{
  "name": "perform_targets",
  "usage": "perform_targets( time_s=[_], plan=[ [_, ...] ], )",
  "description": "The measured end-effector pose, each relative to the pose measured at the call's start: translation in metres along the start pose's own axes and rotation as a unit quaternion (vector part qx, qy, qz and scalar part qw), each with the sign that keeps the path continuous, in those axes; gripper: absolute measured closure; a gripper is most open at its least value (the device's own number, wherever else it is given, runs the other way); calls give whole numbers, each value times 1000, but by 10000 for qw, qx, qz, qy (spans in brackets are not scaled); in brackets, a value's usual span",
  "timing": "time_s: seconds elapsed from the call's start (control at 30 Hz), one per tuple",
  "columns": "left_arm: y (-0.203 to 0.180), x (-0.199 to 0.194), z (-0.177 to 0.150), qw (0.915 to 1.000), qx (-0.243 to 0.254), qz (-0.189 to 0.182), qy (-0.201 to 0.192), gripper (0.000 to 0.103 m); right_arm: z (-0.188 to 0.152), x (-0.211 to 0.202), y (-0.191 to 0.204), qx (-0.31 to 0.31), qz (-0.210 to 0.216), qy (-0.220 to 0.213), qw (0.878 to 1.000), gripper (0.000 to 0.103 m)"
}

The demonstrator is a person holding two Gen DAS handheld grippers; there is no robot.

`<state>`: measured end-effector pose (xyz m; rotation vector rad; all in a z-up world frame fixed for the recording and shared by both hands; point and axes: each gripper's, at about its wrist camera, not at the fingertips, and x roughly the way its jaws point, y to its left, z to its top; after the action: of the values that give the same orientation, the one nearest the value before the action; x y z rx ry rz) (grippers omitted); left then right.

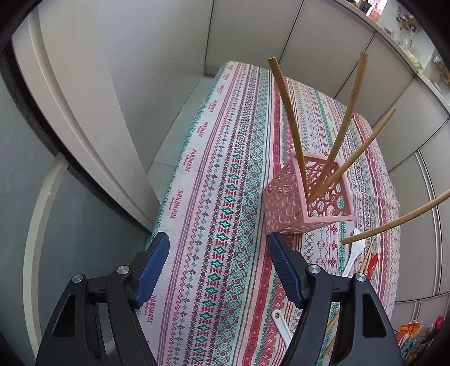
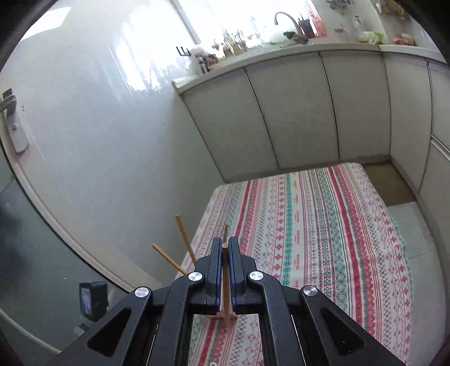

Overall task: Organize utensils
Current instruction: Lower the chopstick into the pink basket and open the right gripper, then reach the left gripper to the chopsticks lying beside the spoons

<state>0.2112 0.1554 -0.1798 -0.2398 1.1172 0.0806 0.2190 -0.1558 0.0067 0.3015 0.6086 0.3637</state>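
Left wrist view shows the pink basket (image 1: 306,197) standing on the patterned tablecloth (image 1: 213,197) with three wooden sticks (image 1: 287,112) already leaning out of its open top, so part of the sorting looks done. A fourth wooden stick (image 1: 399,218) enters from the right edge, its tip hanging in the air just beside the basket and above the cloth. Left over on the cloth, near the basket, are a white spoon (image 1: 353,257), something red (image 1: 371,261) and another white utensil (image 1: 281,323) lower down (more wooden pieces lie by them, hard to make out). The left gripper (image 1: 219,264) hangs over the cloth with its jaws spread wide and nothing between them. Only the right wrist view shows what carries the fourth stick: the right gripper (image 2: 225,247) is closed tight on it, the stick's cut end poking up between the blue pads (image 2: 216,267). That view sees only a sliver of the basket below, but adds the counter and tap (image 2: 285,19) beyond.
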Motion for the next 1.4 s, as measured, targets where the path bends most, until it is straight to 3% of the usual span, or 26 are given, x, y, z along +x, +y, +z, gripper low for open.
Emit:
perform_targets(
  time_s=[0.17,0.33,0.6,0.87,1.1,1.17,1.2,1.23,1.4],
  plan=[
    [5,1,2,9999,-103,-20,-2,28,15,-17,18,-12,144,-430,9990,99],
    [4,1,2,10000,-95,-26,-3,28,11,-1,23,40,198,-582,9981,99],
    [3,1,2,10000,-53,-29,-8,28,-23,50,32,-130,52,-524,9985,99],
    [-2,-1,2,10000,20,-50,-30,28,-37,76,36,-154,148,-22,9998,94],
    [-15,-4,-2,9996,243,-139,-11,28,-36,49,21,-262,-113,258,9993,81],
    [-21,-6,-6,9993,335,-186,25,28,-37,38,11,-185,-251,382,9988,72],
    [-25,-7,-8,9990,389,-230,49,28,-39,33,4,-134,-322,424,9985,57],
    [-29,-7,-10,9986,448,-280,72,28,-41,27,-3,-93,-410,468,9980,49],
    [-55,-11,-23,9952,832,-465,206,28,-59,12,-47,180,-888,904,9918,47]
  ],
)
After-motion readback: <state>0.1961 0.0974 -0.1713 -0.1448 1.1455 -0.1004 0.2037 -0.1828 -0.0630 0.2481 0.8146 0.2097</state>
